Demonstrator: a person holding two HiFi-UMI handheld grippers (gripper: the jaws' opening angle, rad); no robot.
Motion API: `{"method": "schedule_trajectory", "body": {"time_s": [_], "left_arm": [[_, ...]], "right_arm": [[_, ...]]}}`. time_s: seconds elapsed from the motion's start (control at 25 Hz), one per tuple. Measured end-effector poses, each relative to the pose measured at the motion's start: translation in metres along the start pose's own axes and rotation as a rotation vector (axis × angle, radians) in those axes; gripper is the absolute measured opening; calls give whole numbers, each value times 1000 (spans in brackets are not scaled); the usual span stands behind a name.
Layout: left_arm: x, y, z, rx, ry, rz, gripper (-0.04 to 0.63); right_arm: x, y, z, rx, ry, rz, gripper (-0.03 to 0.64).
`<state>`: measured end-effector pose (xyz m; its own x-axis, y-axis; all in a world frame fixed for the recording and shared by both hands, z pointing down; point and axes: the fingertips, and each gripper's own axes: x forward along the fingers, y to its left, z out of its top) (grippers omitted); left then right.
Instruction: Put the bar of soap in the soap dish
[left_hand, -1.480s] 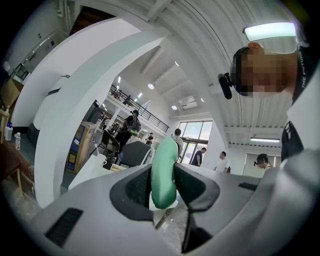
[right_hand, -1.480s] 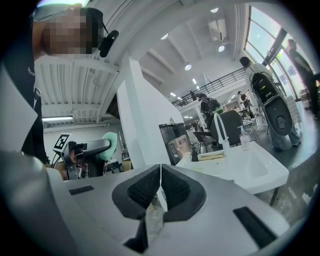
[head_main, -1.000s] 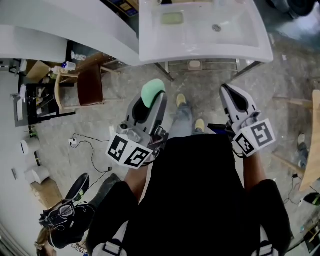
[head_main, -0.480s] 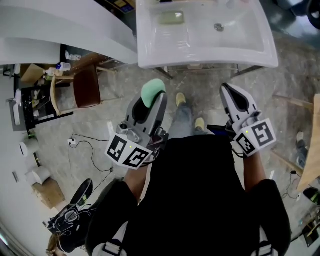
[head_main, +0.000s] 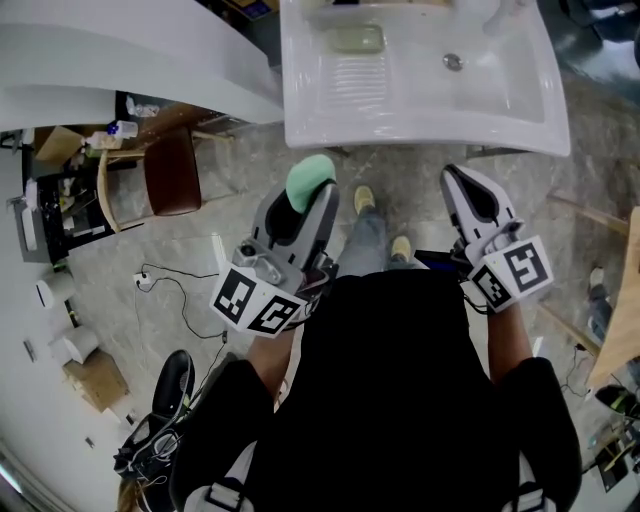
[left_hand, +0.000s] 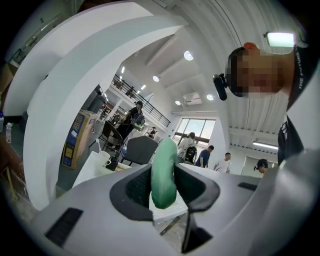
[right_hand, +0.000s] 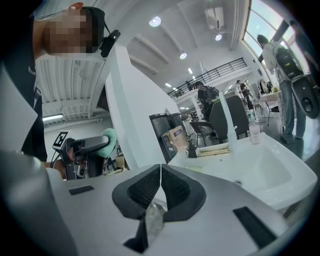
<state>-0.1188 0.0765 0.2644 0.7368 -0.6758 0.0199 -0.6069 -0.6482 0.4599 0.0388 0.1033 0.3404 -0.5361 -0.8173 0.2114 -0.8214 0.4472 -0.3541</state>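
Observation:
A green bar of soap (head_main: 308, 178) stands on edge between the jaws of my left gripper (head_main: 308, 196), which is shut on it. In the left gripper view the soap (left_hand: 163, 170) sticks up from the left gripper (left_hand: 164, 186). My right gripper (head_main: 470, 192) is level with it on the right, shut and empty; its pads meet in the right gripper view (right_hand: 160, 176). Ahead is a white sink (head_main: 520, 110) with a pale green soap dish (head_main: 357, 39) on its back left. Both grippers are short of the sink's front edge, over the floor.
A white curved counter (head_main: 120, 60) runs along the upper left, with a brown chair (head_main: 170, 172) below it. Cables (head_main: 185, 300) and dark shoes (head_main: 165, 400) lie on the floor at left. A wooden board (head_main: 625, 290) stands at the right edge. A tap (right_hand: 227, 122) rises behind the basin (right_hand: 260, 170).
The sink has slid down and grown larger in the head view as I came closer to it. Both grippers keep their poses, and the soap stays in the left jaws.

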Motion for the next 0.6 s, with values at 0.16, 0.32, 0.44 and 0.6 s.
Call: {"method": "schedule_trajectory", "body": {"time_s": [0.16,0.32,0.44,0.6], "left_arm": [[11,13,5,-7,5,-1,126],[21,23,11,-13,4,-9,127],[26,29,17,-17,-2,-16,127],[30,40,24,-23,-2,-28,127]], "right_arm": [[15,-7,5,3,11,-4,25],[27,-10,12,0,15,-8,25],[35,-11,18,-8,16,-11,25],[48,-8,25,-17,18,-19,25]]}}
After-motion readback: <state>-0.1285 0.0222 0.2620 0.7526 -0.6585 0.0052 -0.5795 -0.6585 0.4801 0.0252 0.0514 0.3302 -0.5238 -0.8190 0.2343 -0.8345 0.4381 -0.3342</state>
